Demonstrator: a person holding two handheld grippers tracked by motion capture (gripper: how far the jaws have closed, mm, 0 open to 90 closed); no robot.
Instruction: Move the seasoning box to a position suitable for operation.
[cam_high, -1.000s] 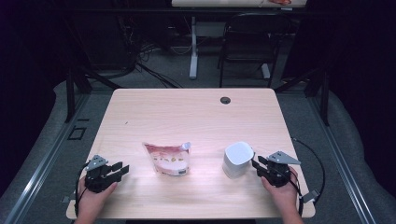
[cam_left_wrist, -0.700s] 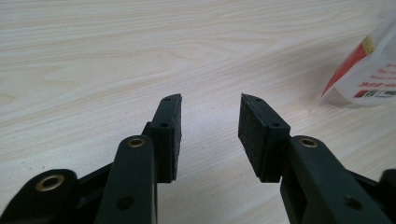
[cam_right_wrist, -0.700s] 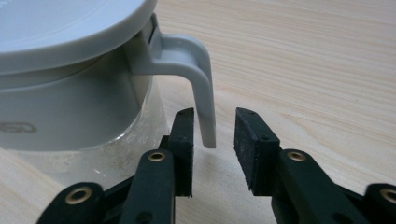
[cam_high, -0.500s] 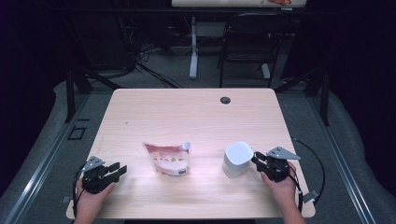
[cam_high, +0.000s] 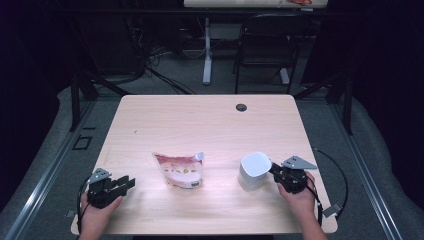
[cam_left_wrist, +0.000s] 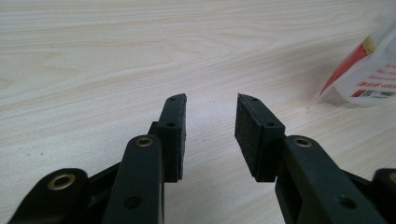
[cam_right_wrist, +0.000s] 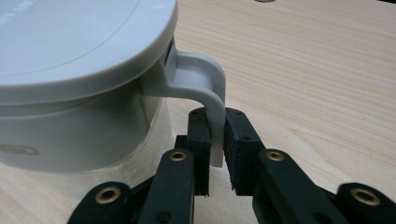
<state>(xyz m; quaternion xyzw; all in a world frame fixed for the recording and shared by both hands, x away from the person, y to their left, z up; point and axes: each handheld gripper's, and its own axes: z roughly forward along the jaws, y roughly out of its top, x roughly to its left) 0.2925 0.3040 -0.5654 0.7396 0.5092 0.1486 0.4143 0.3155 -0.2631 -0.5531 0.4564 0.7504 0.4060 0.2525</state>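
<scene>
A white lidded container (cam_high: 254, 171) stands at the table's front right. Its curved white handle (cam_right_wrist: 205, 79) sticks out from under the lid (cam_right_wrist: 70, 42). My right gripper (cam_high: 274, 172) is shut on the handle's lower end, one pad on each side (cam_right_wrist: 217, 116). A red-and-white pouch (cam_high: 181, 170) lies flat near the front middle, and its corner shows at the right in the left gripper view (cam_left_wrist: 369, 70). Over bare wood at the front left, my left gripper (cam_high: 126, 183) is open with nothing between its pads (cam_left_wrist: 210, 100).
The light wooden table (cam_high: 200, 125) has a dark round grommet (cam_high: 241, 107) near its far edge. A chair (cam_high: 265, 45) and a table leg stand on the dark floor beyond. A cable (cam_high: 335, 175) trails from the right gripper off the table's right edge.
My right gripper has edged left to the container and closed on its handle. My left gripper has drifted slightly toward the front left.
</scene>
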